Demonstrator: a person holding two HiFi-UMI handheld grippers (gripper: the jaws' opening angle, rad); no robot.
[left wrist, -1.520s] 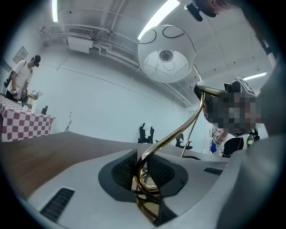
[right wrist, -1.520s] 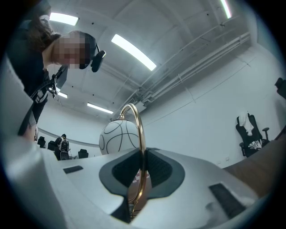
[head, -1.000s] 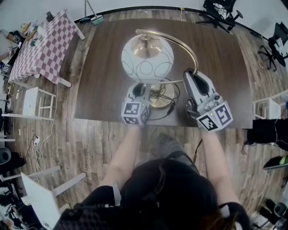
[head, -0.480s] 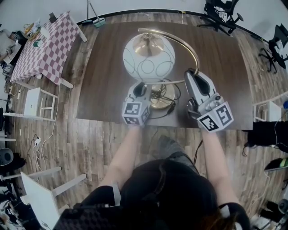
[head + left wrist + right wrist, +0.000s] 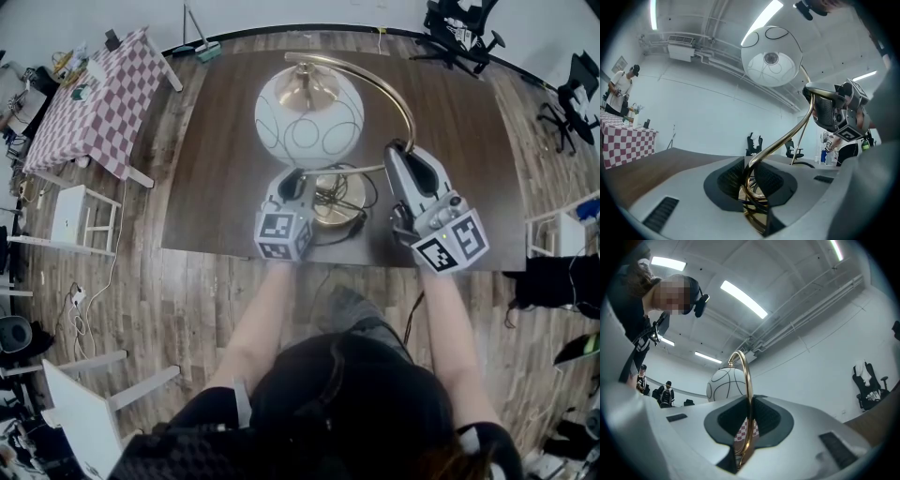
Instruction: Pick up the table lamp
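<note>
White globe shade with thin black loops; brass arm; dark brown table; pink-and-white checked cloth

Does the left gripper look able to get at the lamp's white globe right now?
Probably not: the left gripper is shut on the brass stem low down, and the white globe hangs above it.

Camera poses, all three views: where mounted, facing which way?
Head view: head-mounted, steeply down at table lamp on table; forearms, left gripper, right gripper show.
Left gripper view: on that gripper, level; own jaws clamp the stem; right gripper beyond.
Right gripper view: tilted up along the stem; person's torso shows.
All share the globe.
</note>
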